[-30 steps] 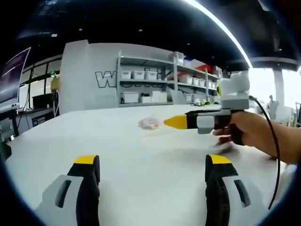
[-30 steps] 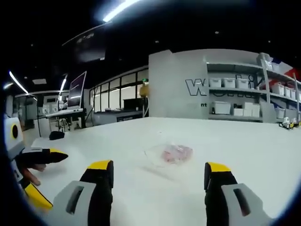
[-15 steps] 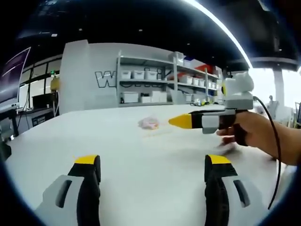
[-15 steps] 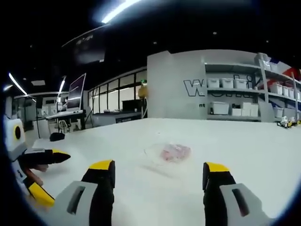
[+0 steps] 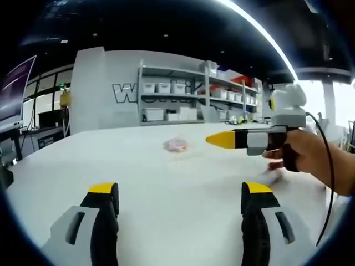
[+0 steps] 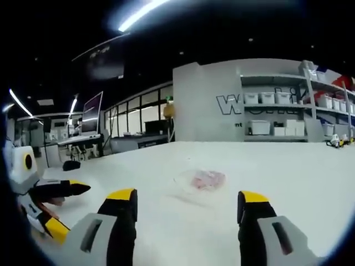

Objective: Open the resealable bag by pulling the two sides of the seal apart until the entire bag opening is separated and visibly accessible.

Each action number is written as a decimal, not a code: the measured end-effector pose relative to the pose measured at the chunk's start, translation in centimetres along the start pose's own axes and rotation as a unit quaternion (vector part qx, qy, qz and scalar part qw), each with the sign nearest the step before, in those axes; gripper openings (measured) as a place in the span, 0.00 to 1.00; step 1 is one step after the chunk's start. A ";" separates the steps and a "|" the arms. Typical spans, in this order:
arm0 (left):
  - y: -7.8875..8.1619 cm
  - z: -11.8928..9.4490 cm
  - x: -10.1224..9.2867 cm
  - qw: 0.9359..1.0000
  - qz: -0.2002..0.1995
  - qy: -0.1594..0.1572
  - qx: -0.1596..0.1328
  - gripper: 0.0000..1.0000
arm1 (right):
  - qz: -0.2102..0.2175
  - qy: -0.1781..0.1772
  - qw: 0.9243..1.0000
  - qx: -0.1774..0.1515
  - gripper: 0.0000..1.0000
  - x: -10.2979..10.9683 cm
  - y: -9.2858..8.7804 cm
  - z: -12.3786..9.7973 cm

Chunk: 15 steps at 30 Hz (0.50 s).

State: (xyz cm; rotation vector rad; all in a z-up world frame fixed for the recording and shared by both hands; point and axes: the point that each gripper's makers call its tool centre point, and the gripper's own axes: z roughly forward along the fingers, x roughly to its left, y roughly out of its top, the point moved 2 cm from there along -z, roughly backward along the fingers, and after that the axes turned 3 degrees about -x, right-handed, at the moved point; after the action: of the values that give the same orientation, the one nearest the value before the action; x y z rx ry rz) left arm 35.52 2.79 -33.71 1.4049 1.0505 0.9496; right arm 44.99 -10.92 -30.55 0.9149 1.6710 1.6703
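Right gripper view: the resealable bag [image 6: 199, 180], a clear film pouch with a small pink content bunched at its middle, lies flat on the white desk [image 6: 288, 177], ahead of the right gripper [image 6: 186, 208] and well apart from it; the two yellow-tipped fingers [image 6: 122, 195] stand wide apart with nothing between them. At the left edge of this view the left gripper [image 6: 66, 188] points toward the bag from the side, likewise well short of it. In the left gripper view the bag [image 5: 176, 145] appears far across the desk, beyond the left gripper's own parted, empty fingers [image 5: 102, 188], while the right gripper [image 5: 222, 139], held in a hand [image 5: 302, 155], reaches in beside the bag without touching it. Handling, as a judgement: the bag looks very light, thin, limp and slippery, so it is likely to slide on the smooth desk and crumple under any push. The seal edge cannot be made out at this range; once found, each gripper should probably pinch one film lip just beside the seal, on opposite faces, and draw them apart along its length.
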 end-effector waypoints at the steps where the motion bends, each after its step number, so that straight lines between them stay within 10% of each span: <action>1: 0.0 0.0 0.0 1.000 0.000 0.000 0.000 0.91 | 0.000 0.001 1.000 -0.001 0.73 0.1 0.0 -0.1; 15: 0.0 0.0 0.1 1.000 0.000 0.000 0.000 0.90 | 0.006 0.000 1.000 -0.004 0.71 0.2 -0.1 -1.0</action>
State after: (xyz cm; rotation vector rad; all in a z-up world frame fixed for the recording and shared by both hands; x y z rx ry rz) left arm 35.54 2.84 -33.69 1.4046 1.0500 0.9488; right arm 44.06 -11.28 -30.64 0.9245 1.6605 1.6835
